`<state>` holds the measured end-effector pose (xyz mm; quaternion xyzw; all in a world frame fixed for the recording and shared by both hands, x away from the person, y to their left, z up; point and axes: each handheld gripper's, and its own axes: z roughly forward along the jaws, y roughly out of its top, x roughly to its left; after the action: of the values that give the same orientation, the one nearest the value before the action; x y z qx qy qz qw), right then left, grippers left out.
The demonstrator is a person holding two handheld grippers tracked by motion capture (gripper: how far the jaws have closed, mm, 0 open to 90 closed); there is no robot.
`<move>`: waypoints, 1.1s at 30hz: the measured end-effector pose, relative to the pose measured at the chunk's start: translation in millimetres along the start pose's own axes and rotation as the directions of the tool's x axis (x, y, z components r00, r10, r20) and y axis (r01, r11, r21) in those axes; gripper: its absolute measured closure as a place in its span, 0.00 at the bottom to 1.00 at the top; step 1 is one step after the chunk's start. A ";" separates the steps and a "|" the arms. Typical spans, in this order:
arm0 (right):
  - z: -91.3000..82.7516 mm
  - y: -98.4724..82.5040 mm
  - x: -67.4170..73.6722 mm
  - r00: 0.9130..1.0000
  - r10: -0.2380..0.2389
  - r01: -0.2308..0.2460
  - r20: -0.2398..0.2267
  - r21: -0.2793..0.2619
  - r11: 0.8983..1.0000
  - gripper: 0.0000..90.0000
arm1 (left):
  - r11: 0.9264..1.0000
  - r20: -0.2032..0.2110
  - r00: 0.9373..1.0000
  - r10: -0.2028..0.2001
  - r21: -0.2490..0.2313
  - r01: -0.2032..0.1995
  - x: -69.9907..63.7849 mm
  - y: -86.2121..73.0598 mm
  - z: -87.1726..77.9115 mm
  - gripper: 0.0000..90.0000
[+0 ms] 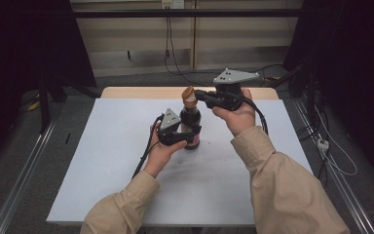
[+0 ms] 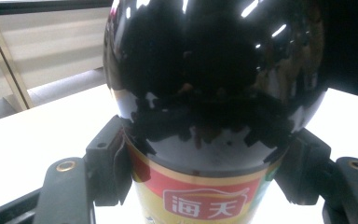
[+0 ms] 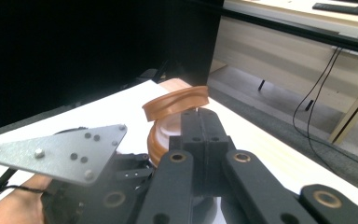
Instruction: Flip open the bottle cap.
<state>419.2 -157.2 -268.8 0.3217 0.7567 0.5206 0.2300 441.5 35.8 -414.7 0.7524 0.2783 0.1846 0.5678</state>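
Note:
A dark soy sauce bottle (image 1: 191,122) with a red and yellow label (image 2: 205,205) stands upright mid-table. My left gripper (image 1: 189,138) is shut on its lower body, and one pad (image 2: 109,163) presses the bottle's side below the shoulder (image 2: 214,70). The brown flip cap (image 1: 189,96) stands hinged open, its lid (image 3: 177,103) tilted up over a white inner mouth. My right gripper (image 3: 200,116) is shut, jaws pressed together, with its tips touching the cap just under the raised lid. It reaches the cap from the right (image 1: 198,95). The left gripper's grey plate (image 3: 60,151) shows below.
The white tabletop (image 1: 102,161) has free room on all sides of the bottle. A wooden edge (image 1: 141,91) runs along its far side. Cables (image 1: 168,44) hang at the back wall, and metal rails (image 1: 24,170) flank the table on the floor.

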 end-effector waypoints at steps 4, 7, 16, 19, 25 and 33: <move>0.5 -0.4 -0.6 1.000 0.005 -0.005 -0.005 0.002 1.000 1.00 | 1.000 0.001 1.000 -0.002 0.000 0.002 -0.1 -0.1 -0.3 0.34; 0.5 0.0 -0.4 1.000 0.003 -0.003 -0.004 0.005 1.000 1.00 | 1.000 -0.001 1.000 -0.004 0.000 0.004 -0.4 -0.1 -0.3 0.34; 1.0 1.7 0.6 1.000 -0.007 0.007 -0.004 0.007 1.000 1.00 | 1.000 -0.002 1.000 -0.002 0.000 0.002 -0.2 -0.2 -0.5 0.34; 0.6 1.8 0.1 1.000 -0.004 0.004 -0.003 0.008 1.000 1.00 | 1.000 0.000 1.000 0.000 0.000 0.000 -0.2 -0.2 -0.3 0.34; 0.8 2.9 -0.5 1.000 -0.007 0.007 -0.004 0.007 1.000 1.00 | 1.000 0.000 1.000 -0.001 0.001 0.001 -0.2 -0.2 -0.5 0.34; 1.0 3.9 0.0 1.000 -0.009 0.009 -0.003 0.010 1.000 1.00 | 1.000 0.000 1.000 -0.001 0.001 0.001 -0.3 -0.2 -0.4 0.34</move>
<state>420.9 -155.6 -265.5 0.3189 0.7611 0.5161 0.2294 441.0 36.0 -414.8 0.7524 0.2788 0.1844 0.5676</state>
